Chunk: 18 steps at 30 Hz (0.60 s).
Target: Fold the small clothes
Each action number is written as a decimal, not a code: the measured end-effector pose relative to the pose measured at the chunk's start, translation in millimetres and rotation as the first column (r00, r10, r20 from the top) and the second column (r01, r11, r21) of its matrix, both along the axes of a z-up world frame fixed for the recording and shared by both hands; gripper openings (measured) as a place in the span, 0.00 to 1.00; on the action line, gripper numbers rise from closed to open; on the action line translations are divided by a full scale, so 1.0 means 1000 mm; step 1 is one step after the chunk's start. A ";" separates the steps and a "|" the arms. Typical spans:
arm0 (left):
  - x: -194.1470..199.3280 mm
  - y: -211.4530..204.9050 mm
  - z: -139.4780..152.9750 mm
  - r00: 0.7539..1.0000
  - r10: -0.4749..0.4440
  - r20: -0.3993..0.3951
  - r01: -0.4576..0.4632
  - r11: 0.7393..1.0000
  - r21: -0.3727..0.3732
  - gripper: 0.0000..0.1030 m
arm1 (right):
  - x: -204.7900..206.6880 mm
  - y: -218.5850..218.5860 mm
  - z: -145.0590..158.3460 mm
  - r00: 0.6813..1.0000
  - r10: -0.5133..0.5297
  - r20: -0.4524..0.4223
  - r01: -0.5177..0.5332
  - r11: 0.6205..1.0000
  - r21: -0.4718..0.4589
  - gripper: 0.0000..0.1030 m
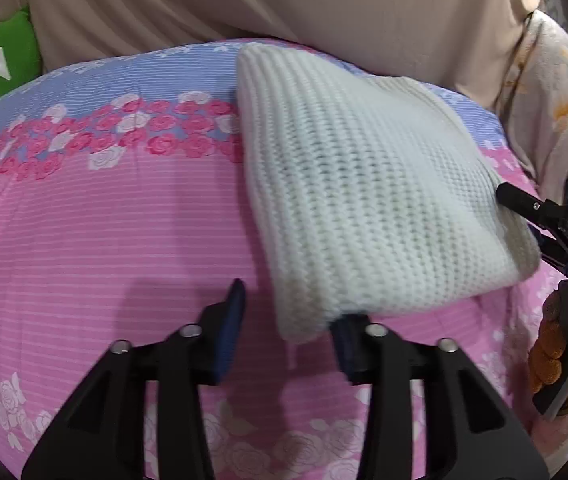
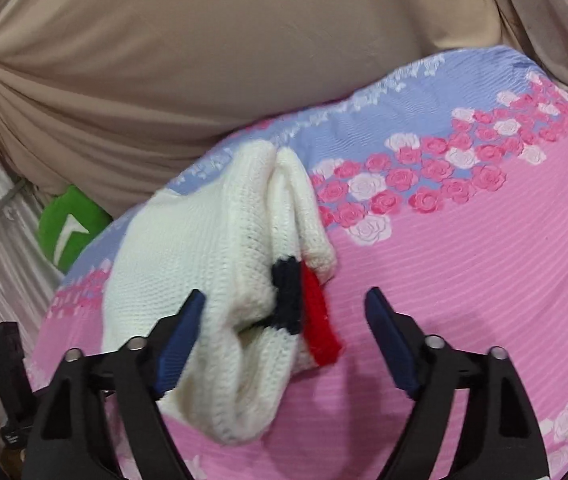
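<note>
Sweater (image 1: 356, 196) lies folded on floral bedsheet (image 1: 104, 232).

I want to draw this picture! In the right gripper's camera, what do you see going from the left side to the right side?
Green cushion → white knitted garment → its navy patch → its red patch → band of pink and white roses on the bedsheet.

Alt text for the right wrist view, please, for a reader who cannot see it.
A folded white knitted garment with a navy and red band lies on a pink rose-print bedsheet, between the open right gripper. Beige draped fabric hangs behind, with a green cushion at left.
</note>
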<state>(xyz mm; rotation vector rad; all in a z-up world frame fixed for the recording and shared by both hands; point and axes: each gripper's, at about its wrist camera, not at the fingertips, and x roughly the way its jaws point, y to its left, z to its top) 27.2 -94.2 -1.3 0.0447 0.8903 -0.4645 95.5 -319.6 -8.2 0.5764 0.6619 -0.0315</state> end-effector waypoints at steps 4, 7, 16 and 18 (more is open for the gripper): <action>0.007 -0.006 -0.002 1.000 -0.004 0.003 0.004 1.000 -0.001 0.54 | 0.022 0.000 -0.012 0.997 0.057 -0.051 -0.054 0.997 0.047 0.76; 0.015 -0.014 -0.001 1.000 -0.019 -0.007 0.019 1.000 -0.005 0.49 | 0.032 0.006 -0.008 0.994 0.094 -0.060 -0.088 0.991 0.096 0.44; -0.018 0.023 0.025 0.994 -0.090 -0.066 0.087 0.995 -0.046 0.16 | -0.040 0.040 0.033 0.987 0.156 0.046 -0.160 0.982 0.099 0.27; -0.042 0.036 0.027 0.990 -0.116 -0.078 0.113 0.993 -0.041 0.16 | -0.066 0.049 0.025 0.983 0.178 0.041 -0.181 0.978 0.106 0.27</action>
